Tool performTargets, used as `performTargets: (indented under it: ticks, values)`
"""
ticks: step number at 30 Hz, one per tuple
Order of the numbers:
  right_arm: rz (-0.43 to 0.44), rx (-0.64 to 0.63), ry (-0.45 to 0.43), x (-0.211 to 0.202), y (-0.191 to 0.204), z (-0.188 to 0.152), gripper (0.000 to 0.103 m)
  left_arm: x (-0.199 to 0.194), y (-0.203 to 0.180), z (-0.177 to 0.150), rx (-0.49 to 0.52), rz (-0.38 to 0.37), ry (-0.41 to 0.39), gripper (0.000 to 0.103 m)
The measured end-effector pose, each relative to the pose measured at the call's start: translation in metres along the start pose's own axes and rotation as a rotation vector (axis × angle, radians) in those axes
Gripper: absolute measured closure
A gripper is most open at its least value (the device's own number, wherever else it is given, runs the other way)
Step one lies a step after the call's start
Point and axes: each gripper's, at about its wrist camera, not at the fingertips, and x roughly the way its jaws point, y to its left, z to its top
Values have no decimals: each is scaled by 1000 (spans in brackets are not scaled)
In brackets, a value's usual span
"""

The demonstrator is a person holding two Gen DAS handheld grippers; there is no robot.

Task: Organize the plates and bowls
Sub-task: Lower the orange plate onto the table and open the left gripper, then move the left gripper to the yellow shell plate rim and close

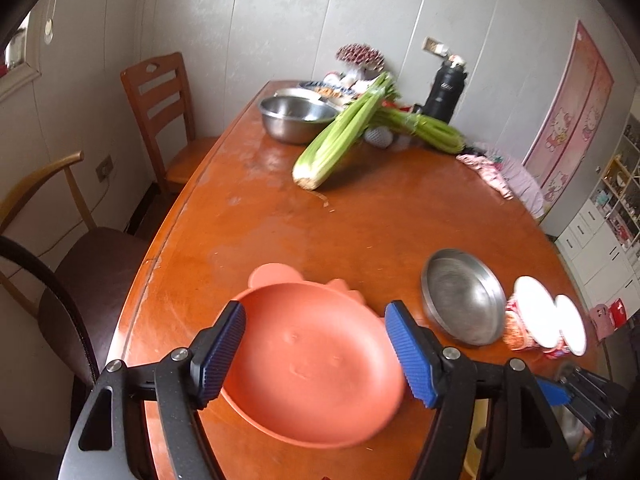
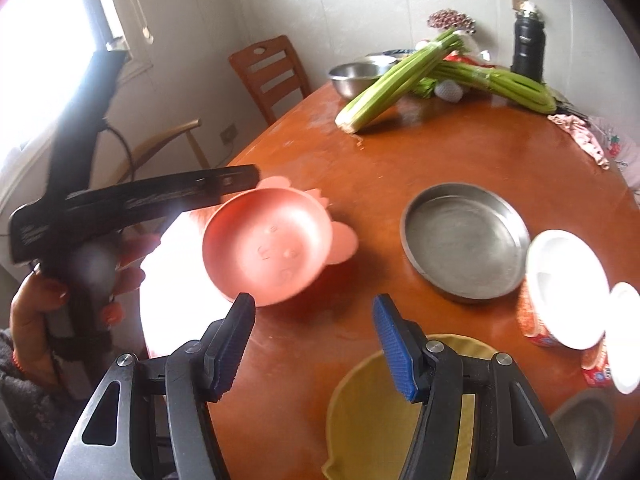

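Note:
A pink bowl with ears (image 1: 312,376) rests on the wooden table (image 1: 360,224) near its left edge. My left gripper (image 1: 318,354) hovers over it, open, with the pads apart from the rim. From the right wrist the same pink bowl (image 2: 268,248) shows beneath one of the left gripper's fingers (image 2: 236,178), held by a hand. My right gripper (image 2: 316,344) is open and holds nothing. A yellow plate (image 2: 372,412) lies under its right finger. A shallow steel pan (image 2: 466,240) sits to the right of the pink bowl.
Two white-lidded cups (image 2: 564,288) stand right of the steel pan (image 1: 464,300), and a grey dish (image 2: 588,428) shows at the lower right. Celery (image 1: 340,140), a steel mixing bowl (image 1: 296,116) and a black flask (image 1: 444,92) crowd the far end. Chairs (image 1: 160,108) line the left side.

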Motion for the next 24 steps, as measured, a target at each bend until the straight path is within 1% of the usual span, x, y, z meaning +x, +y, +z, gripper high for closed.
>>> performTargets:
  ticks: [8,13,17,19,22,24]
  values:
    - [-30,-5,-45,-31,-26,-11,39,-24,-36,-16,26,-22,-18,30]
    - [-43,-8,-54,-46,-47,-19,39,-26,-58,-33,39,-30,2,30]
    - [-56,-18,-31,-52,-66,-28,39,-25,-77,-48,46,-47,25,30]
    - [-65,-25,-18,-54,-76,-33,39,-22,-85,-56,49,-38,41,30]
    - [-71,-35,7,-52,-87,-38,39,-15,-94,-70,42,-60,82,30]
    - [-61,-44,36,-49,-93,-43,39,-9,-100,-78,43,-59,107,30]
